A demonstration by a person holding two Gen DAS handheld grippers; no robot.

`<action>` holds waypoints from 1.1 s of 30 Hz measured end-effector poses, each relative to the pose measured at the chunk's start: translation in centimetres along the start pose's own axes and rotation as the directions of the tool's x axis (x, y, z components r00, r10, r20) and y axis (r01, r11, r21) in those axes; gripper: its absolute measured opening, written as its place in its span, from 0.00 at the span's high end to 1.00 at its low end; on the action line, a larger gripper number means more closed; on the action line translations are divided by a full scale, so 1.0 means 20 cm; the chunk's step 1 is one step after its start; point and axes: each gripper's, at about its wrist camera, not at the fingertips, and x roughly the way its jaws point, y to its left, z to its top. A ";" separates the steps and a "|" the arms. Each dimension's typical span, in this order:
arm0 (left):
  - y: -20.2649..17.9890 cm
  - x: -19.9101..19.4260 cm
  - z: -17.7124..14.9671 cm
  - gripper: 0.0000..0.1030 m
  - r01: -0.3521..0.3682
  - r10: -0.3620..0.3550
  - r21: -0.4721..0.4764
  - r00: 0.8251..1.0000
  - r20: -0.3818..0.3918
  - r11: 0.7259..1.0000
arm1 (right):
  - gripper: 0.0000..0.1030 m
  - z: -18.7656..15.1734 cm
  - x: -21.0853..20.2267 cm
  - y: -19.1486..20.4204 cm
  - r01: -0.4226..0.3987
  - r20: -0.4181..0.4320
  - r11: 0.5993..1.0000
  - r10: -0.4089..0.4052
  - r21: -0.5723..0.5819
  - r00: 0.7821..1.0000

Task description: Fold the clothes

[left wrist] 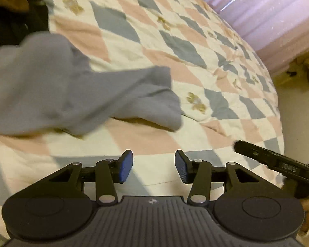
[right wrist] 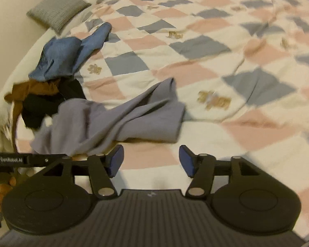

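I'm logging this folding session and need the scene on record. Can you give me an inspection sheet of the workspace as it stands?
Surface: bed with a checked quilt in pink, grey-blue and cream, wrinkled.
Job's things: grey garment crumpled on the quilt, unfolded, just ahead of both grippers.
Clutter: blue garment, brown garment and black garment heaped near the bed's edge; grey cushion behind them.
Grippers: left gripper and right gripper both with jaws open, holding nothing.
Cables: nothing seen.
Surroundings: pale purple curtain beyond the bed.
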 end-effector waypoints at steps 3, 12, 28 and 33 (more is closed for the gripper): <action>-0.07 0.08 -0.06 0.54 -0.010 0.010 -0.005 1.000 -0.011 1.000 | 0.45 0.08 0.13 -0.13 -0.019 -0.019 0.997 0.018 -0.071 1.000; 0.13 0.17 -0.05 0.55 -0.142 0.139 -0.071 0.989 -0.051 0.987 | 0.80 0.24 0.90 -0.36 -0.181 -0.121 0.964 0.207 0.196 0.971; 0.41 0.20 -0.09 0.40 0.122 -0.150 -0.324 0.987 -0.063 0.938 | 0.66 -0.66 0.31 0.38 -0.058 -0.217 0.836 -0.075 -0.545 0.973; 0.24 0.30 0.15 0.36 0.212 -0.198 -0.330 0.977 0.076 0.920 | 0.60 -0.48 0.27 0.23 0.006 -0.117 0.916 -0.058 -0.401 0.991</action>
